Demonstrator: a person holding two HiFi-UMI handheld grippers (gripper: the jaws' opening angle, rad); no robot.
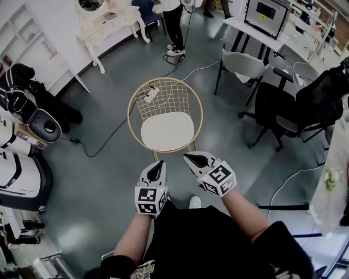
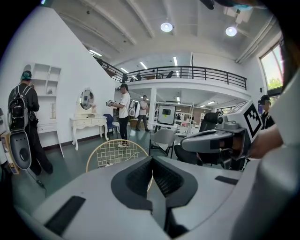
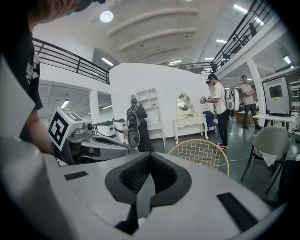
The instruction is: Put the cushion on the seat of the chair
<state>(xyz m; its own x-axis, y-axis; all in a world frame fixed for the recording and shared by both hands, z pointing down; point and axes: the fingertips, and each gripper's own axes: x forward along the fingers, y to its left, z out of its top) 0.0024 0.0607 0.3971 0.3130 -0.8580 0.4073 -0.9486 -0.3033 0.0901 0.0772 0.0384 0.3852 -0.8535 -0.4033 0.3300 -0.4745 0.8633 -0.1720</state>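
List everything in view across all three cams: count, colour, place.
wire chair: 1, gold, floor centre
cushion: 1, white, on that chair's seat
power strip: 1, white, floor behind the chair's back
black cable: 1, floor left of the chair
dressing table: 1, white, upper left by wall
desk: 1, white, top right
monitor: 1, dark, on the desk
grey chair: 1, beside the desk
office chair: 1, black, right
bystanders: at least 2; that one at top, one with backpack at left
left tool: 1, grey, shut, empty
right tool: 1, grey, shut, empty
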